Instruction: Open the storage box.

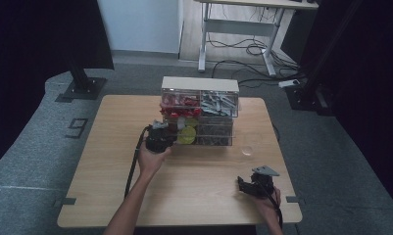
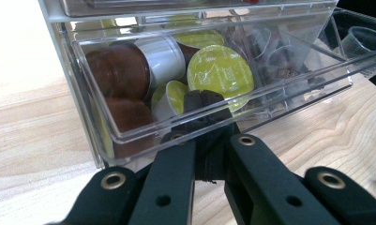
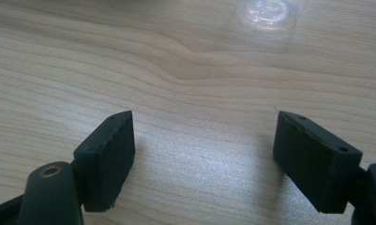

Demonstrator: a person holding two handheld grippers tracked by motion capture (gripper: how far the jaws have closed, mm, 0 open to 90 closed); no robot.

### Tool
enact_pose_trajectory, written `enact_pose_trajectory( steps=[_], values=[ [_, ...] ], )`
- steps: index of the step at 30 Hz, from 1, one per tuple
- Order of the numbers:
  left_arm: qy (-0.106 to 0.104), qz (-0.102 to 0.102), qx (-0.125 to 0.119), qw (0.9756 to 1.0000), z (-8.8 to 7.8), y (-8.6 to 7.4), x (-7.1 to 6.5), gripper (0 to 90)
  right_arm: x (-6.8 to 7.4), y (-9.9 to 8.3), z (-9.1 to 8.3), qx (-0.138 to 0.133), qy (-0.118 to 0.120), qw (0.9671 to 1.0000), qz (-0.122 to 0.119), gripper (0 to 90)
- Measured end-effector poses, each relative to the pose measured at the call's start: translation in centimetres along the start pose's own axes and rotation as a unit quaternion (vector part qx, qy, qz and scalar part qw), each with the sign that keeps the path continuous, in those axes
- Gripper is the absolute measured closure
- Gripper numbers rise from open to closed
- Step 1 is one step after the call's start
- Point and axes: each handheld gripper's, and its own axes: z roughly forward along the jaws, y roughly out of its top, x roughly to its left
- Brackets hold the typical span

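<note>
My left gripper (image 2: 209, 122) pinches the front wall of the clear drawer (image 2: 129, 133), pulled out of the organizer (image 1: 200, 110) at 12 o'clock. Inside lie brown, white and green-lidded capsules (image 2: 221, 72); their print is unreadable. My right gripper (image 3: 202, 159) gapes wide over the table (image 3: 185, 56).

Lab or studio, black curtains (image 1: 32, 34), grey carpet (image 1: 331, 147), cabled desk (image 1: 243, 29)

Clear drawer (image 2: 129, 136): brown, white and lime-green capsules (image 2: 220, 70). Upper drawers: red pieces (image 1: 180, 105) left, grey pieces (image 1: 218, 104) right. Black gripper jaws; pale wood-grain table (image 3: 185, 61).
</note>
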Motion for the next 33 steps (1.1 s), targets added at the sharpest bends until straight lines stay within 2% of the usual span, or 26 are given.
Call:
enact_pose_trajectory(
  steps=[10, 15, 23, 33],
  values=[
    [0.005, 0.003, -0.012, 0.9999, -0.6, 1.2, 0.0, 90.0, 0.0, 0.0, 0.0, -0.001, -0.001, 1.0, 0.001, 22.4],
    [0.004, -0.004, -0.021, 0.9998, -0.9, 1.9, -0.1, 90.0, 0.0, 0.0, 0.0, -0.001, -0.001, 1.0, 0.002, 22.9],
    [0.011, 0.002, -0.026, 0.9996, -1.2, 2.9, -0.4, 90.0, 0.0, 0.0, -0.1, -0.001, -0.002, 1.0, 0.002, 23.2],
    [0.015, -0.001, -0.034, 0.9993, -1.5, 3.6, -0.4, 90.0, 0.0, 0.0, -0.1, -0.001, -0.002, 1.0, 0.003, 23.2]
  ],
)
